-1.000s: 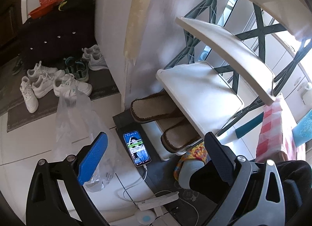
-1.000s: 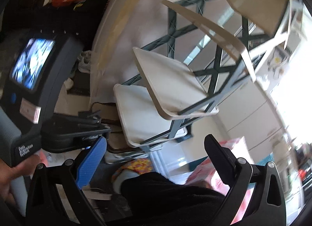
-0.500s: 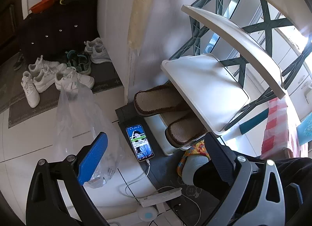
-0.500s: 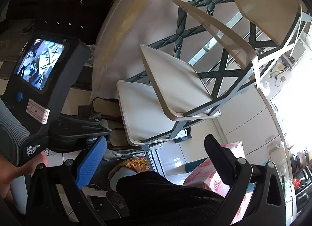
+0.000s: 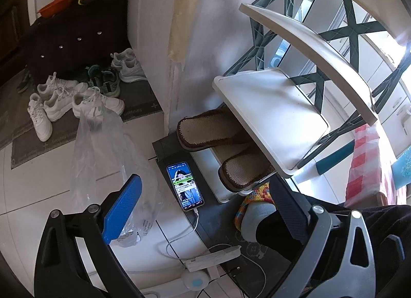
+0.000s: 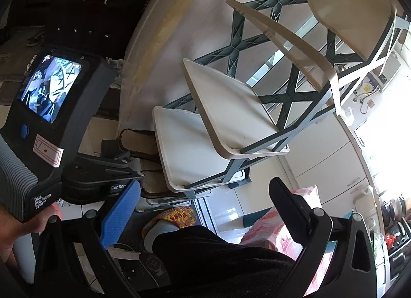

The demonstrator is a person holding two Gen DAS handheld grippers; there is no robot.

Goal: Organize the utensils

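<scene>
Both tools spread, empty: left tool (image 5: pixel 203 195), right tool (image 6: pixel 205 196). No utensils visible; location unknown. Risk: swinging blind, snagging white tiered plastic rack (image 5: pixel 272 118) or lit phone (image 5: pixel 185 186) on floor.

Glossy floor tiles (image 5: pixel 30 195), woven slippers (image 5: pixel 213 131), smooth plastic shelves (image 5: pixel 272 118).

This is someone's home, the entryway by the look of it: white sneakers (image 5: pixel 55 104) crowd a dark mat (image 5: pixel 138 110) on the tiled floor, woven slippers (image 5: pixel 213 128) sit under a tiered plastic shelf rack (image 5: pixel 272 115), and a phone (image 5: pixel 185 186) charges nearby. Kitchen cabinets (image 6: pixel 331 164) show off to the side.
</scene>
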